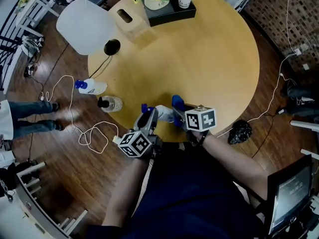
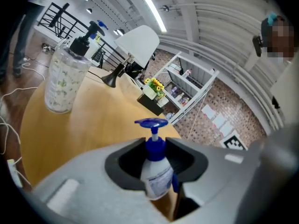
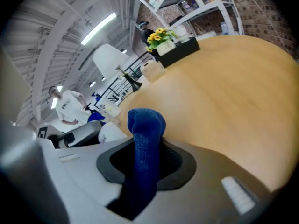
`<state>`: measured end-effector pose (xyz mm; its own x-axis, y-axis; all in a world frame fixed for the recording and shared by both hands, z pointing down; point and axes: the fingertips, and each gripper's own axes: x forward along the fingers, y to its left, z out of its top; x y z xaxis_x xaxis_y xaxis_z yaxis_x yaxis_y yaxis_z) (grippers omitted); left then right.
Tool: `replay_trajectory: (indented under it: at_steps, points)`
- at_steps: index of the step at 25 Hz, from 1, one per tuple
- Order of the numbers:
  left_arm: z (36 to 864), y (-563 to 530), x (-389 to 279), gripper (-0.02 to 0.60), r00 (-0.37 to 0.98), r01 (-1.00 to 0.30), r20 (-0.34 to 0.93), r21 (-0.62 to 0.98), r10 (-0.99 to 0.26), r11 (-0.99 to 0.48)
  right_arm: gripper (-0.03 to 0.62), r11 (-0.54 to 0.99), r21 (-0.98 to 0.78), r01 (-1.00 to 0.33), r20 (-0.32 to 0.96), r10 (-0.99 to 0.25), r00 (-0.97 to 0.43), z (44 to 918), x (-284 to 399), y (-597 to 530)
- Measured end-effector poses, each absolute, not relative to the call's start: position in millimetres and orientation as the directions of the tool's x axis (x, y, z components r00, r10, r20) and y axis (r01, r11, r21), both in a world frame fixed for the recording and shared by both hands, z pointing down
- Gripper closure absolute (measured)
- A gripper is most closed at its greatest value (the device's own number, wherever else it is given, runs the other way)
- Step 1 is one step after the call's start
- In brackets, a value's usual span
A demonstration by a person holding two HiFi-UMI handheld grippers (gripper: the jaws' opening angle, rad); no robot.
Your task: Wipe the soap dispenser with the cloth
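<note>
My left gripper (image 2: 156,149) is shut on the soap dispenser (image 2: 155,174), a small white bottle with a blue pump head that sticks out past the jaws. In the head view the soap dispenser (image 1: 164,113) hangs over the table's near edge, between my left gripper (image 1: 149,115) and my right gripper (image 1: 178,110). A folded blue cloth (image 3: 145,141) is clamped in my right gripper (image 3: 147,160) and stands up from its jaws. The blue cloth (image 1: 177,102) sits close against the bottle's right side; whether they touch I cannot tell.
A clear dispenser with a black pump (image 1: 110,103) and a white bottle with a blue cap (image 1: 90,87) stand at the round wooden table's (image 1: 209,59) left edge. A black tray with flowers and a cup (image 1: 169,11), a wooden box (image 1: 130,20) and a white lamp (image 1: 84,26) are farther back. Cables lie on the floor.
</note>
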<state>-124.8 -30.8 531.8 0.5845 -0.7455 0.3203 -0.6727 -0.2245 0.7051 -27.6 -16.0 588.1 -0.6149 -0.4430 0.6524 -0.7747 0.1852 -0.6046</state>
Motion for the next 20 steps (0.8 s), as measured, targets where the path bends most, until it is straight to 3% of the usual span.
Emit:
replay_trajectory:
  at_steps: [6,13,16,20]
  points:
    - [537.3,-35.0,-129.0,0.448,0.603,-0.643,0.314,0.736,-0.733,-0.213,0.490,0.006,-0.659,-0.752,0.660,-0.474,-0.582,608.2,0.3,-5.4]
    - [539.7,-34.5,-134.9,0.449,0.590,-0.625,0.313,0.761,-0.744,-0.175,0.490,0.183,-0.720,-0.669,0.530,-0.477,-0.701,547.2,-70.4,-49.0]
    - [544.9,-34.0,-143.2,0.449,0.568,-0.609,0.315,0.782,-0.760,-0.132,0.490,0.203,-0.707,-0.678,0.556,-0.432,-0.710,552.0,-79.5,-43.7]
    - [548.7,-37.4,-150.1,0.449,0.552,-0.603,0.313,0.790,-0.773,-0.111,0.491,0.122,-0.669,-0.733,0.651,-0.381,-0.657,597.4,-43.3,-20.1]
